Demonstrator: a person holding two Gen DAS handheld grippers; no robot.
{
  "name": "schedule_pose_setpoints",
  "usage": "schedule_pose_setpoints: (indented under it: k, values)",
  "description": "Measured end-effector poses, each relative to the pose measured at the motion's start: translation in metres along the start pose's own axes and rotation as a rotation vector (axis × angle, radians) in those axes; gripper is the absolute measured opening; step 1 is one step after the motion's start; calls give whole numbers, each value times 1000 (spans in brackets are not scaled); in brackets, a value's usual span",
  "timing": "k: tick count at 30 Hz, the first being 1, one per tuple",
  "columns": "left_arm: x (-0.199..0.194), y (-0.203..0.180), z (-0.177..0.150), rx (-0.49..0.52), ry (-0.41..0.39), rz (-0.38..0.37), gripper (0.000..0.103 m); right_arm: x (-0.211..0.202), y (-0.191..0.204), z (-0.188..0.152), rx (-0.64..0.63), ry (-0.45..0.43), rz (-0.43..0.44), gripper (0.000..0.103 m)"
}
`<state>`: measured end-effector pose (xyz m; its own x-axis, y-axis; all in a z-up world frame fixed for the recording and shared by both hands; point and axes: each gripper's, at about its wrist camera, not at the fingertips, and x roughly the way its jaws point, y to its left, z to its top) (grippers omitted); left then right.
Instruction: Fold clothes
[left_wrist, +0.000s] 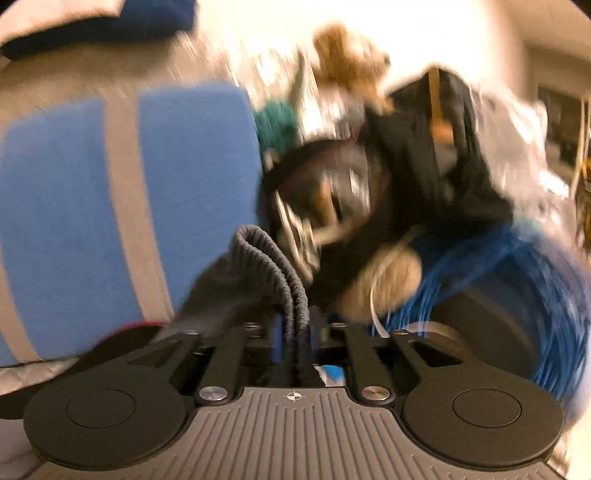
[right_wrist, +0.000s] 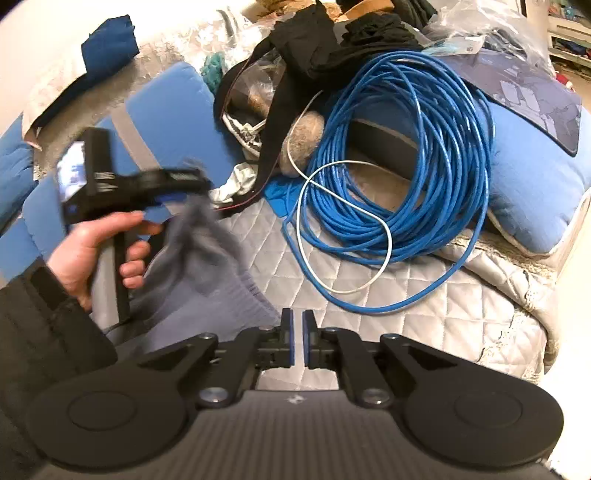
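Your left gripper (left_wrist: 293, 332) pinches the ribbed edge of the grey garment (left_wrist: 258, 266), which hangs over the quilted bed (right_wrist: 406, 295) beside the blue cable coil (right_wrist: 406, 166). Your right gripper (right_wrist: 297, 341) holds nothing, jaws a narrow gap apart.

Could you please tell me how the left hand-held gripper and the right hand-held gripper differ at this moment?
The left hand-held gripper has the ribbed edge of a grey garment between its blue pads; the right hand-held gripper has nothing between its pads, only a narrow gap. The left one shows blurred in the right wrist view, with a hand on its handle; the right one's fingers look sharp. Both are black with blue pads, above the quilted bed cover.
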<state>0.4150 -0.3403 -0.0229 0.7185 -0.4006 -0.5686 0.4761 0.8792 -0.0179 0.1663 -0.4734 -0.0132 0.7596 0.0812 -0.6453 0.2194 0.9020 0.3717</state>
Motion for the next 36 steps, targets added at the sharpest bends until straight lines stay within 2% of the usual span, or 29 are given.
schedule_pose_setpoints:
  k: [1, 3, 4, 5, 6, 7, 9, 11, 17, 19, 23, 28, 32, 36]
  values:
    - [11, 0, -1, 17, 66, 12, 52, -1, 2, -1, -14, -2, 2, 40]
    - [23, 5, -3, 21, 147, 40, 60, -3, 8, -3, -37, -3, 4, 43]
    - [21, 8, -4, 9, 146, 48, 62, -3, 11, -3, -45, 0, 5, 44]
    - [17, 13, -5, -7, 135, 52, 65, -3, 14, -4, -53, 7, 15, 46]
    - [12, 17, -6, -20, 125, 53, 73, -2, 17, -5, -62, 15, 25, 51]
    - [5, 21, -8, -25, 119, 48, 74, -2, 21, -6, -72, 19, 34, 54]
    - [-9, 28, -12, -35, 107, 39, 74, -3, 28, -8, -92, 25, 47, 66]
    - [-29, 35, -17, -51, 93, 40, 74, -1, 35, -8, -122, 35, 54, 72]
    - [-106, 51, -48, 2, 32, 29, 75, 11, 43, 4, -162, 43, 105, 82]
    - [-132, 59, -62, 18, 20, 31, 79, 21, 43, 9, -178, 45, 135, 84]
    - [-182, 76, -97, 49, 12, 28, 79, 51, 37, 21, -227, 55, 199, 87]
    - [-233, 93, -149, 79, 14, 32, 79, 95, 3, 29, -225, 79, 319, 87]
    - [-259, 107, -188, 111, -10, 39, 79, 127, -23, 23, -246, 94, 383, 86]
    - [-268, 122, -217, 89, -62, 44, 79, 148, -36, 15, -300, 63, 492, 86]
